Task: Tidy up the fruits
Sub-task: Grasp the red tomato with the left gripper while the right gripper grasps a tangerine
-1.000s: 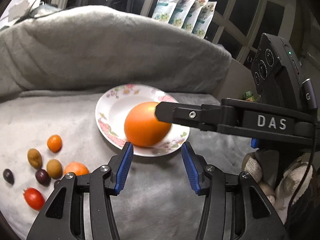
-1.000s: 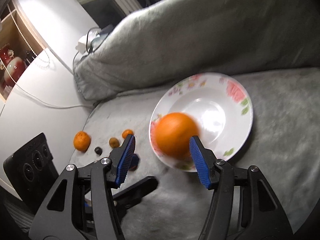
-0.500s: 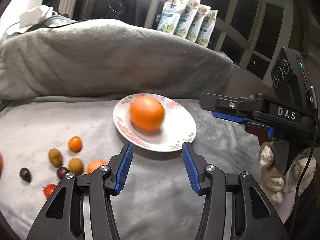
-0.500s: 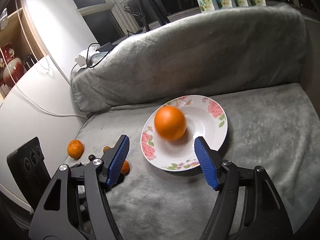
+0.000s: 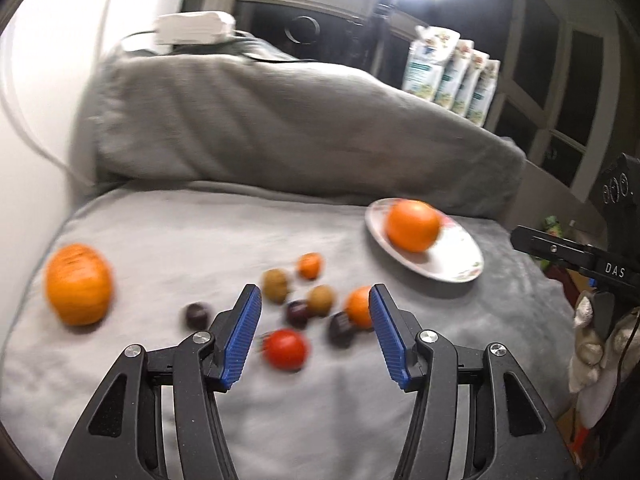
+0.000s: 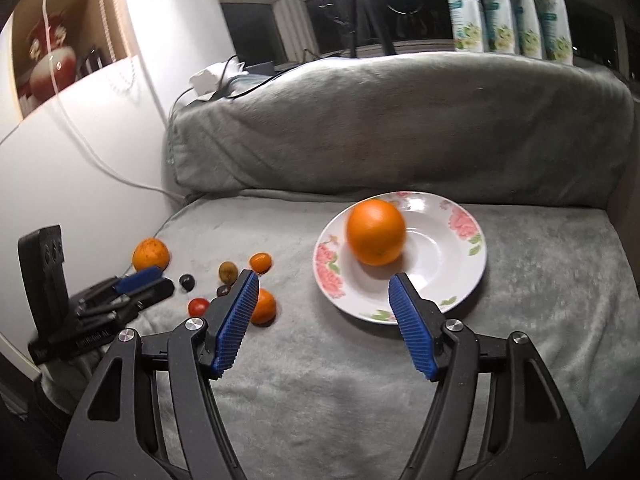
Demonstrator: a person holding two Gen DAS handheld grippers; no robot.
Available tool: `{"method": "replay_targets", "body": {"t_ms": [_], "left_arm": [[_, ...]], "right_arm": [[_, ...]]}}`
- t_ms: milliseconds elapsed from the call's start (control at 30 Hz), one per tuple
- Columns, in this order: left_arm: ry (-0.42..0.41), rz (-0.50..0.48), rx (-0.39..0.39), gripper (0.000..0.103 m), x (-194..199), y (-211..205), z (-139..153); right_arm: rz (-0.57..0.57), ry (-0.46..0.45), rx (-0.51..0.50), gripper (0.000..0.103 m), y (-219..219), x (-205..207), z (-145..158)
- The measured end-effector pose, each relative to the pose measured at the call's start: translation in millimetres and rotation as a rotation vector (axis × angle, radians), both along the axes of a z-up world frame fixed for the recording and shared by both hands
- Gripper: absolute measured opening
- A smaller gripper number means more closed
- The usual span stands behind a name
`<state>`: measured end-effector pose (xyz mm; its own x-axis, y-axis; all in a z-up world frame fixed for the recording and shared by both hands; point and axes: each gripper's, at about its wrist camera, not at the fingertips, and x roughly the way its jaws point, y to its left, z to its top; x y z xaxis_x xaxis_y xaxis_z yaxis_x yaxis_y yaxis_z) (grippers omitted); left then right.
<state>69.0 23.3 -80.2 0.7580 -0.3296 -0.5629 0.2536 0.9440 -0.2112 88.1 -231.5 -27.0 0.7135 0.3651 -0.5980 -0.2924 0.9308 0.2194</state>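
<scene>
A large orange (image 6: 375, 231) lies on the flowered white plate (image 6: 460, 264), also seen as the orange (image 5: 412, 225) on the plate (image 5: 460, 260) in the left wrist view. My right gripper (image 6: 320, 304) hangs open in front of the plate, holding nothing. My left gripper (image 5: 314, 320) is above a cluster of small fruits on the grey blanket, its jaws opening and empty: a red tomato (image 5: 286, 349), dark plums (image 5: 297, 314), brown kiwis (image 5: 275, 285), small oranges (image 5: 358, 306). A second big orange (image 5: 78, 284) lies far left.
The grey-blanketed sofa back (image 6: 400, 128) rises behind the seat. A white wall (image 6: 80, 160) with a cable bounds the left side. Packets (image 6: 508, 8) stand on the window sill. A gloved hand (image 5: 592, 344) holds the right gripper's body (image 5: 580, 260).
The right gripper let go of the large orange onto the plate and drew back from it. The left gripper swung left from the plate to over the small fruits and widened slightly.
</scene>
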Motion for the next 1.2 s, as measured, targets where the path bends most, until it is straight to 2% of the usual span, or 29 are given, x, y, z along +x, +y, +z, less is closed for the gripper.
{"method": "replay_targets", "body": {"t_ms": [200,400,567,667,900,1200], "left_arm": [[0.025,0.063,-0.008,0.055,-8,29,-8],[0.071,0.062,-0.032,0.043,-6,38,-22],[0.102,0.01,-0.03,0.038,-6,24,-32],[0.117,-0.012,-0.036,0.038,-4,19,-35],[0.171,-0.034,-0.057,0.038,8,16,-43],[0.201,-0.053,-0.052,0.038,15,9,-49]], "right_arm": [[0.045,0.028,-0.021,0.07,23,3,-14],[0.096,0.08,-0.039,0.07,47,12,-34],[0.12,0.125,-0.047,0.057,61,22,-51],[0.137,0.148,-0.05,0.053,70,29,-59],[0.153,0.175,-0.055,0.051,84,42,-68],[0.14,0.236,0.022,0.046,82,60,-84]]}}
